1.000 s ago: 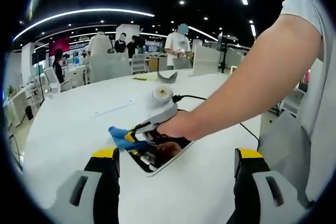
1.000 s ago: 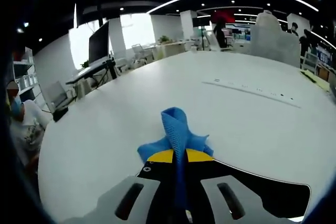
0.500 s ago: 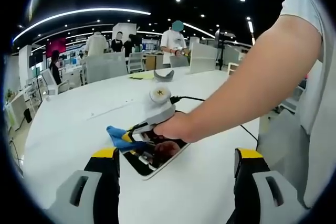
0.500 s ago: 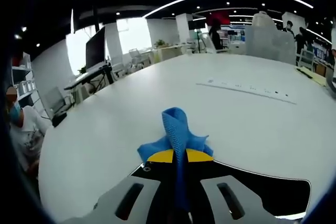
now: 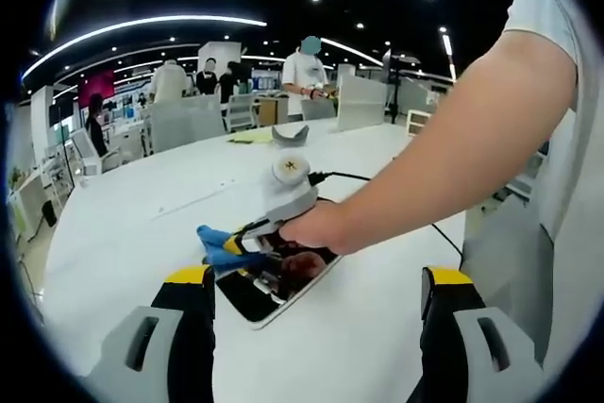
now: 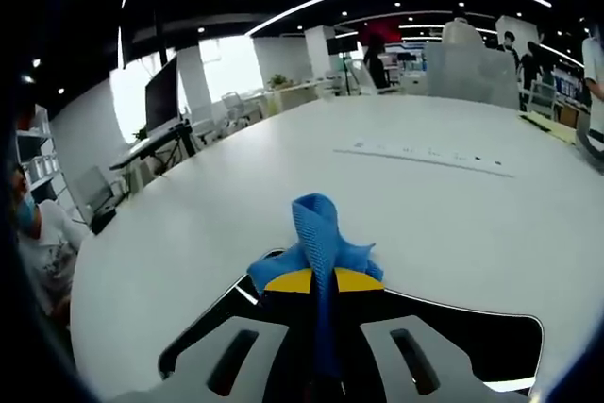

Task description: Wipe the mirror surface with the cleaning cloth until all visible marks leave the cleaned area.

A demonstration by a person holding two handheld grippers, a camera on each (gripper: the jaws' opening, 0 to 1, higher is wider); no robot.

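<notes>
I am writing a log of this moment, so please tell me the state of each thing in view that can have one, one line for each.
Left gripper: open, holds nothing.
Right gripper: shut on cloth, over the mirror.
Cloth: bunched, pinched between the jaws, at the mirror's edge.
Mirror: lying flat on the table, dark reflecting face up.
Table: white, bears the mirror.

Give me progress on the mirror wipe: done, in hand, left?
Done: the right gripper has the blue cloth clamped in its shut jaws and is down on the mirror, which lies flat on the white table. In hand: wiping near the mirror's edge. The left gripper hangs open, holding nothing. Left: the dark glass mostly reflects the hand, so I cannot tell whether marks remain.
</notes>
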